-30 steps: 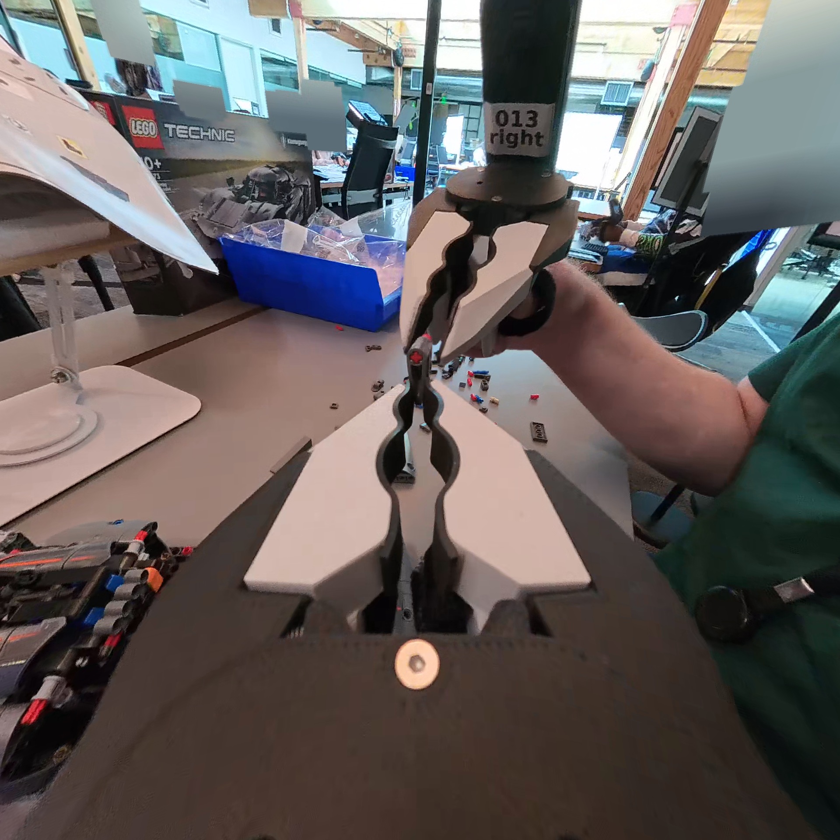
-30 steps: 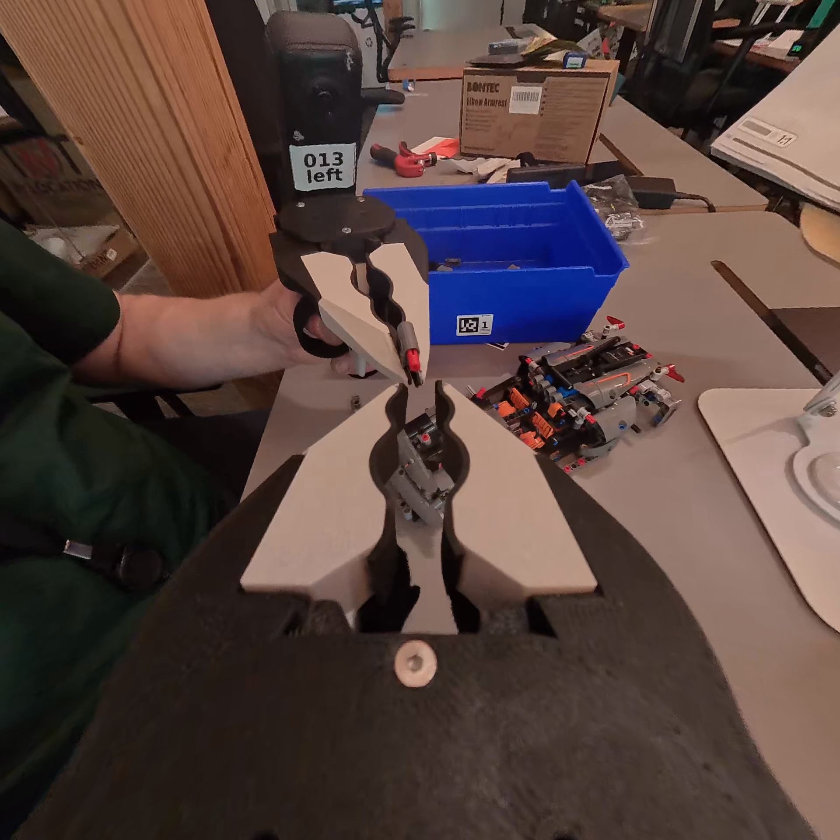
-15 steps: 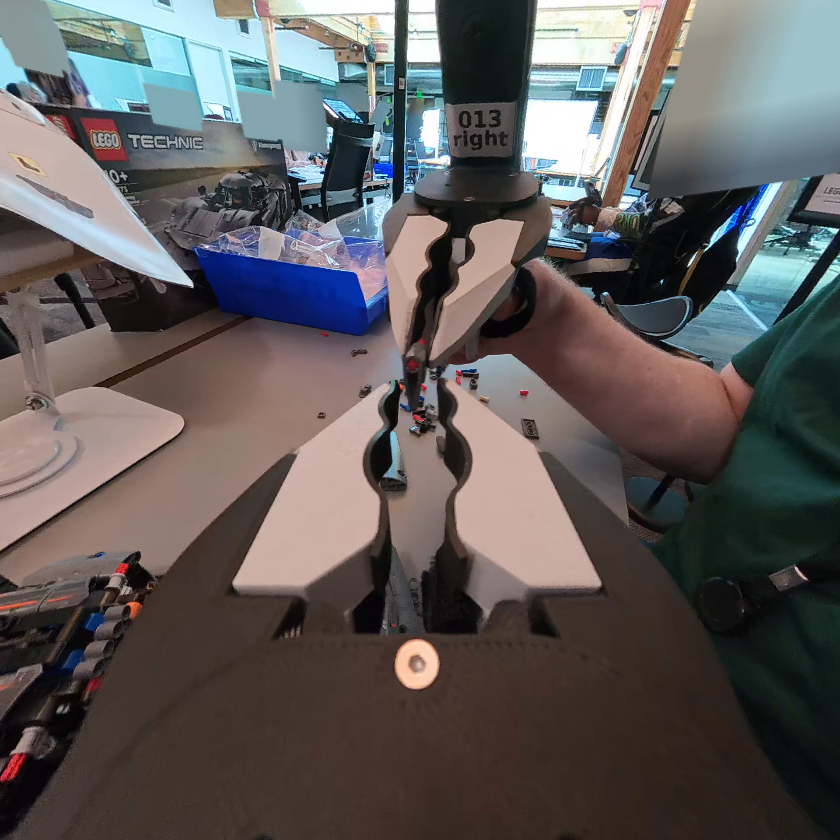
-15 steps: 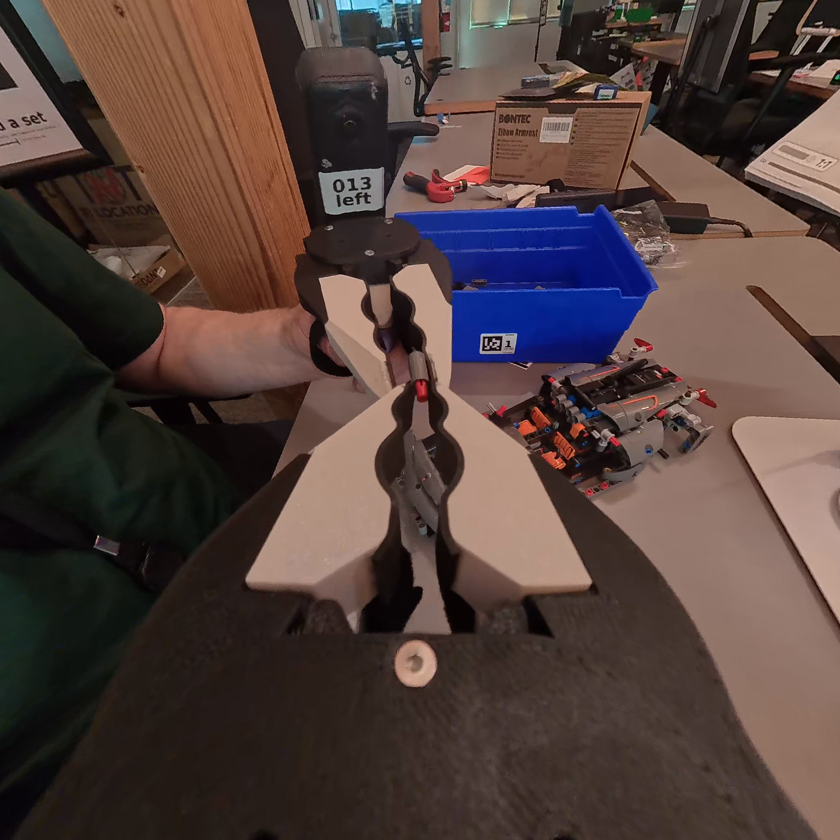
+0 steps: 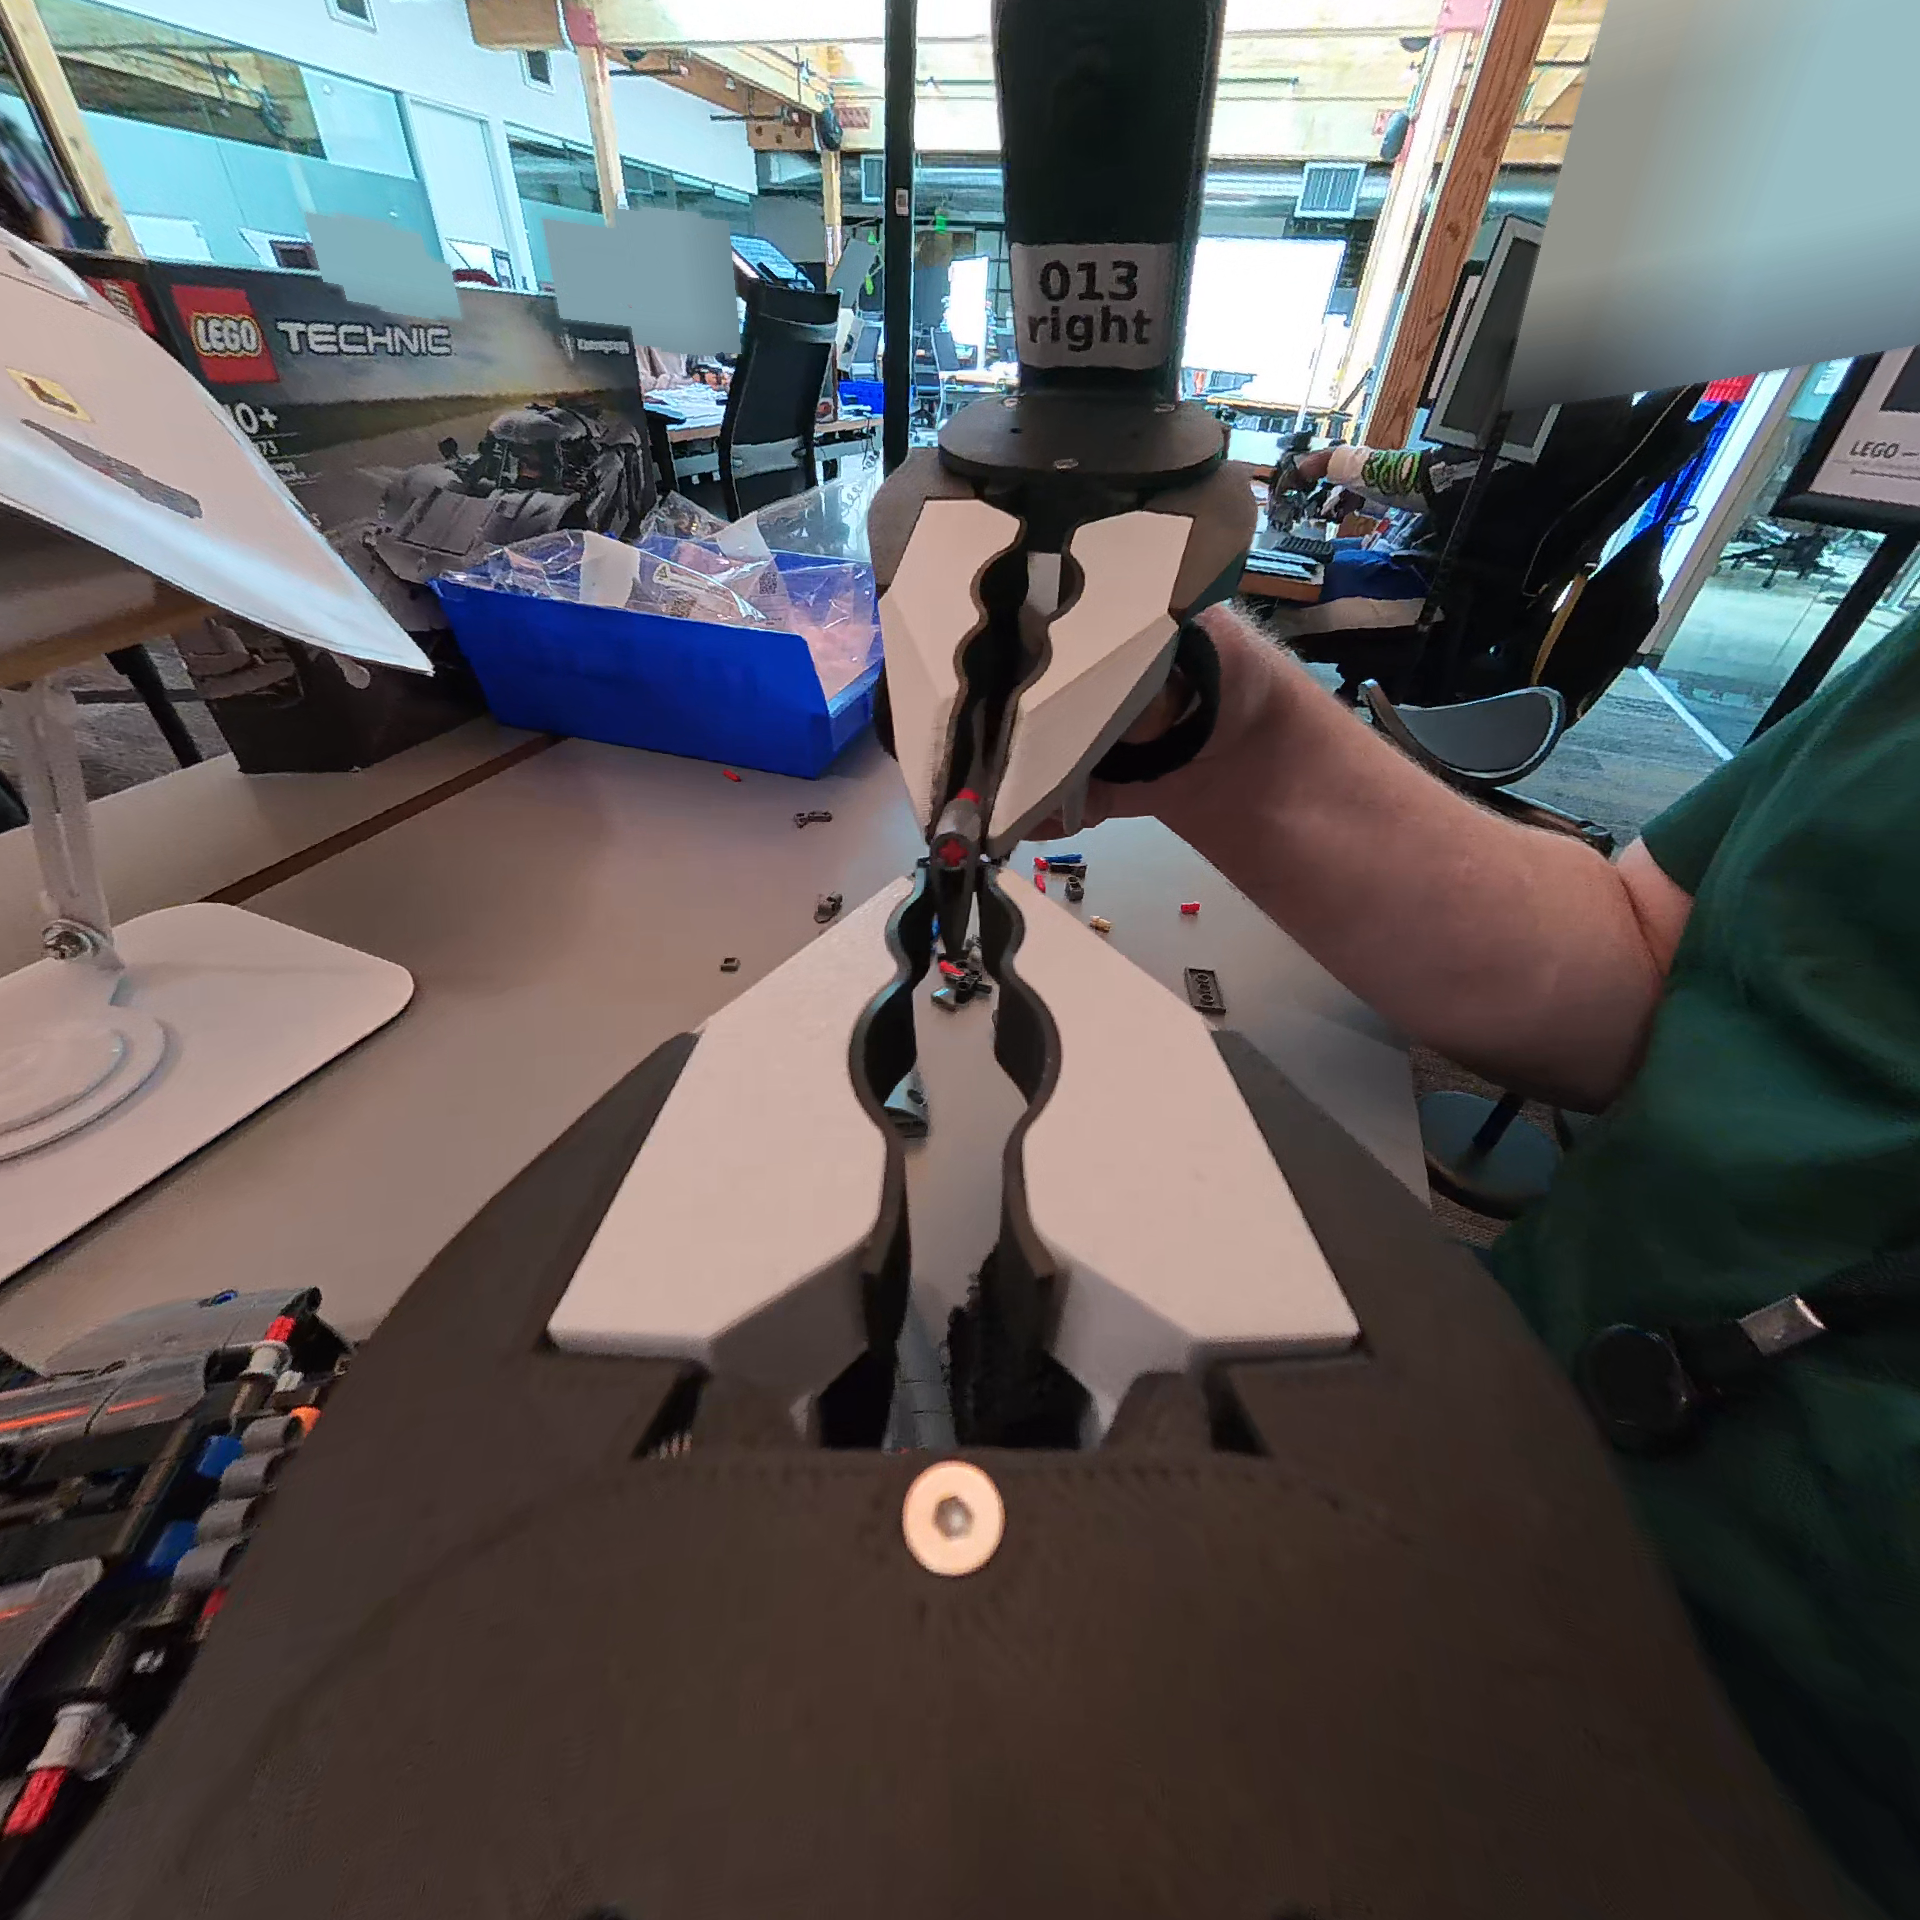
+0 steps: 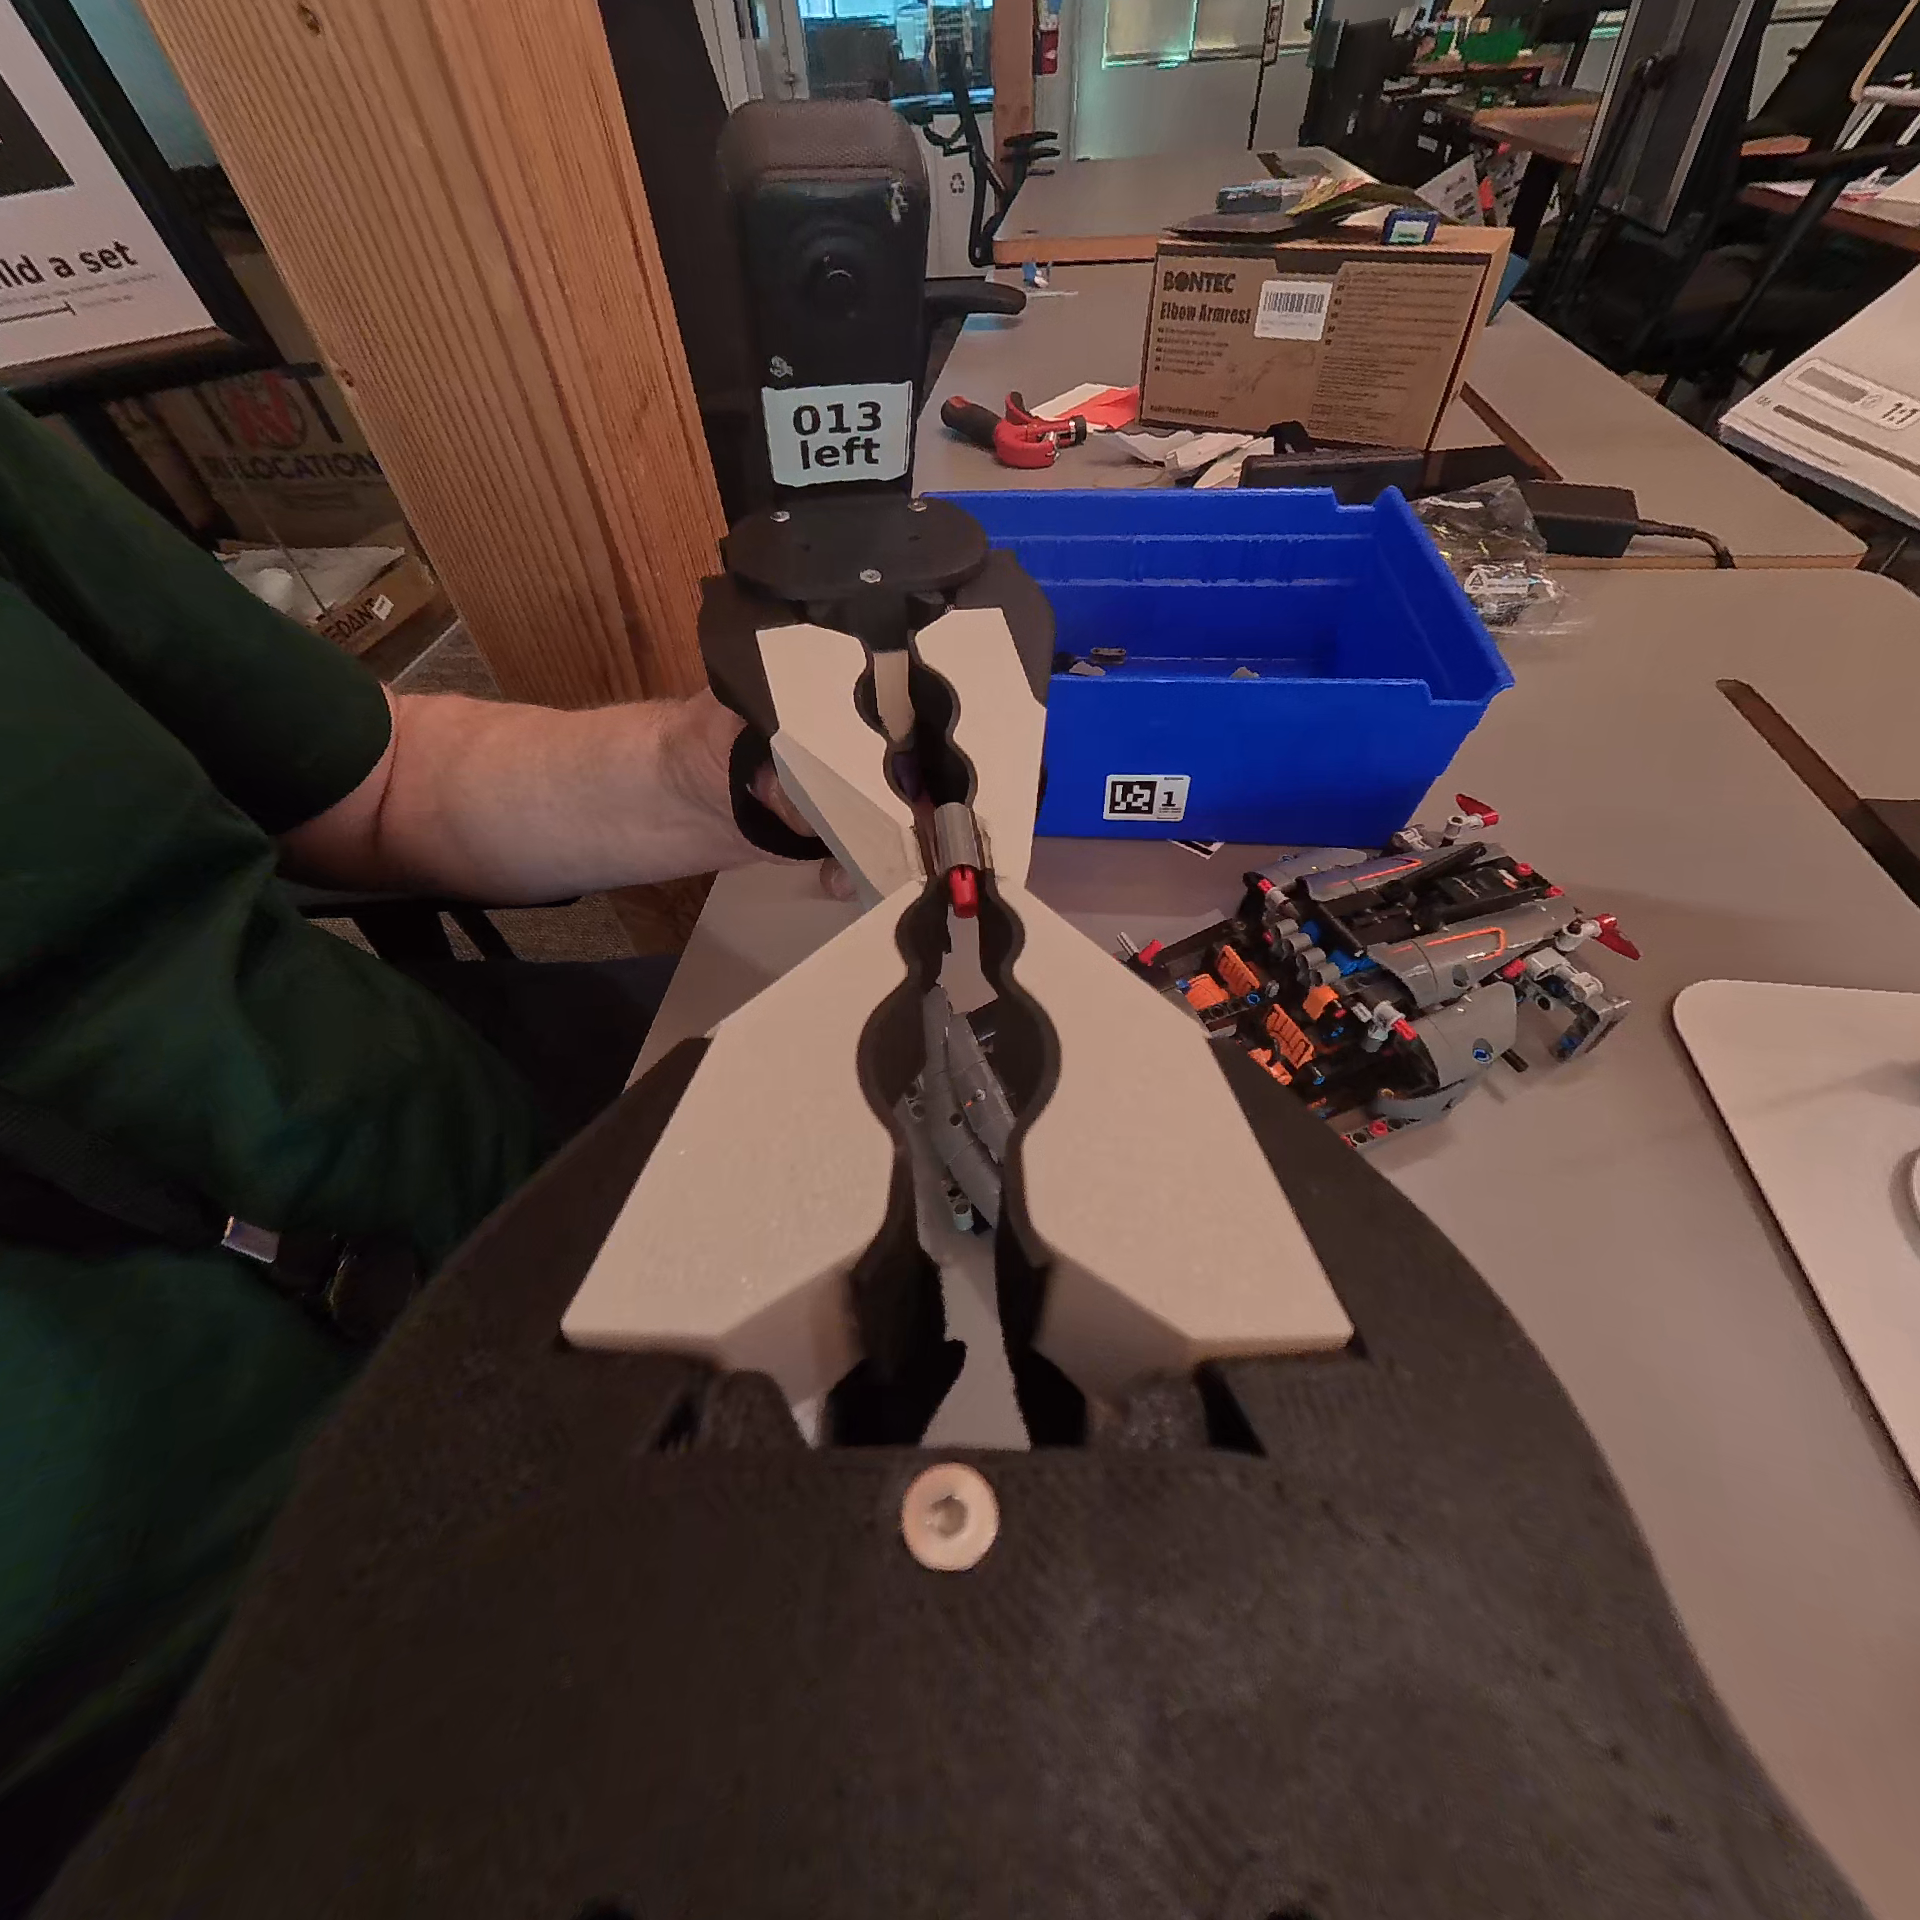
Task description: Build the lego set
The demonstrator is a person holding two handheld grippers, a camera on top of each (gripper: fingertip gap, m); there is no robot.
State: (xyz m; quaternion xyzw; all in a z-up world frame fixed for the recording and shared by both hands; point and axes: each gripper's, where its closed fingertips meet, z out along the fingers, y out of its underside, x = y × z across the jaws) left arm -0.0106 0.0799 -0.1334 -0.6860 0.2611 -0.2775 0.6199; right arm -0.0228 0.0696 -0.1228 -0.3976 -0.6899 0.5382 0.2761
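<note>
My left gripper (image 5: 951, 883) is shut on a short grey sleeve with a red pin (image 6: 961, 857) at its tips. My right gripper (image 6: 956, 909) is shut on a small grey lego sub-assembly (image 6: 966, 1101) held between its fingers. The two grippers face each other tip to tip above the table, and the red pin end (image 5: 951, 852) sits right at the right gripper's fingertips. Whether the pin touches the sub-assembly is hidden by the fingers. The partly built grey, black and orange model (image 6: 1382, 977) lies on the table; it also shows in the left wrist view (image 5: 125, 1455).
A blue bin (image 6: 1247, 727) stands behind the model. Another blue bin (image 5: 644, 675) holds plastic bags, beside the lego box (image 5: 416, 416). Loose small pieces (image 5: 1070, 873) are scattered on the table. The instruction stand's white base (image 5: 156, 1018) lies left. A wooden post (image 6: 468, 312) stands beyond the table edge. Less than 4 cm separates the two grippers' tips.
The two grippers have come closer together and lined up; the red pin, earlier a little apart from the right gripper, now sits at its fingertips. Both stay shut.
</note>
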